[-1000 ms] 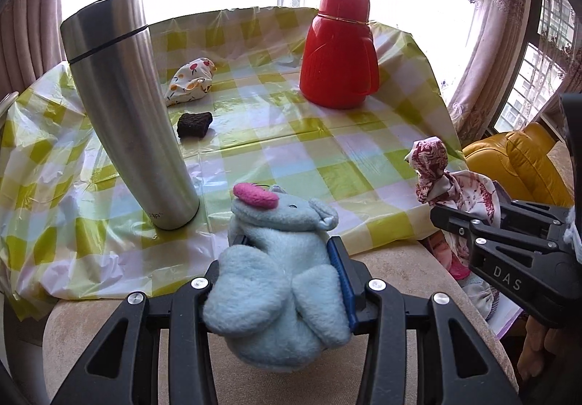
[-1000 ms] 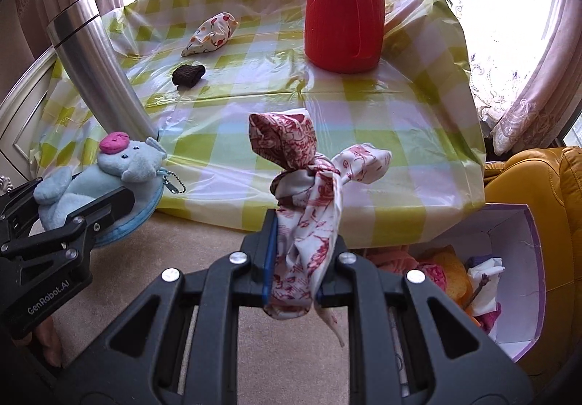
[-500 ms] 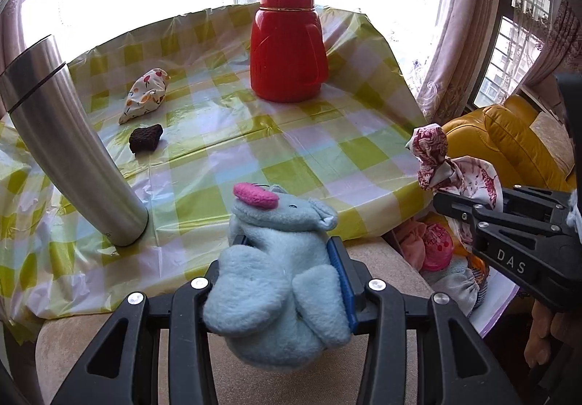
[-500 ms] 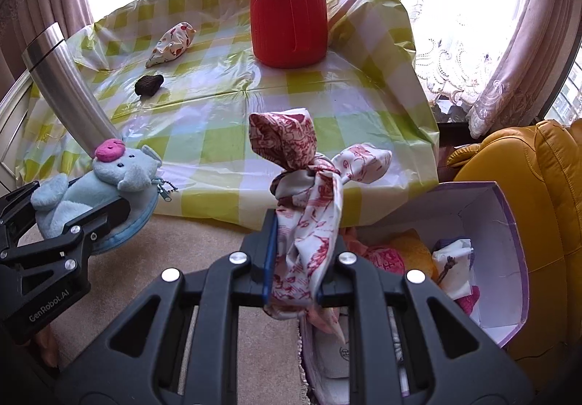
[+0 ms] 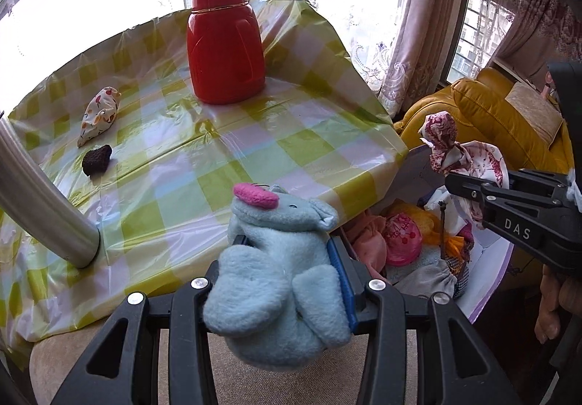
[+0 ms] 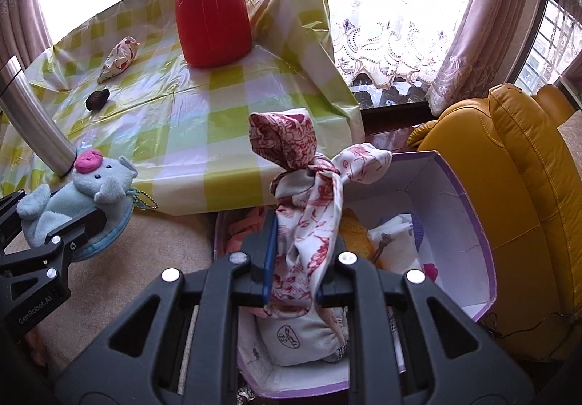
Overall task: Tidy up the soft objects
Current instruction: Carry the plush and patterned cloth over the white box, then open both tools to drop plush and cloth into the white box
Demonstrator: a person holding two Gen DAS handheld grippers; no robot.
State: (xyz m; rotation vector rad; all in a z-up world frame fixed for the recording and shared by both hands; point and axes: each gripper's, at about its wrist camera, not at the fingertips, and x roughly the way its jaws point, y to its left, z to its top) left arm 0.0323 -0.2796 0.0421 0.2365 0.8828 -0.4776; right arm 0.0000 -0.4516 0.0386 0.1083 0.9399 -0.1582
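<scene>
My left gripper [image 5: 287,248] is shut on a light blue plush elephant [image 5: 280,267] with a pink patch, held off the table's near edge; it also shows in the right wrist view [image 6: 76,197]. My right gripper [image 6: 294,252] is shut on a knotted red-and-white patterned cloth [image 6: 313,187], held above a purple-edged white box [image 6: 469,194] that holds several soft items. The cloth also shows in the left wrist view [image 5: 458,154]. A small patterned pouch [image 5: 100,114] and a dark brown soft lump [image 5: 96,159] lie on the checked tablecloth [image 5: 254,136].
A red thermos jug [image 5: 225,45] stands at the table's far side. A tall steel flask [image 5: 40,201] stands at the left. A yellow leather armchair [image 6: 509,168] is right of the box. Beige carpet lies below.
Both grippers have swung to the right with their loads. The right gripper now holds the cloth over the box, which has come fully into view.
</scene>
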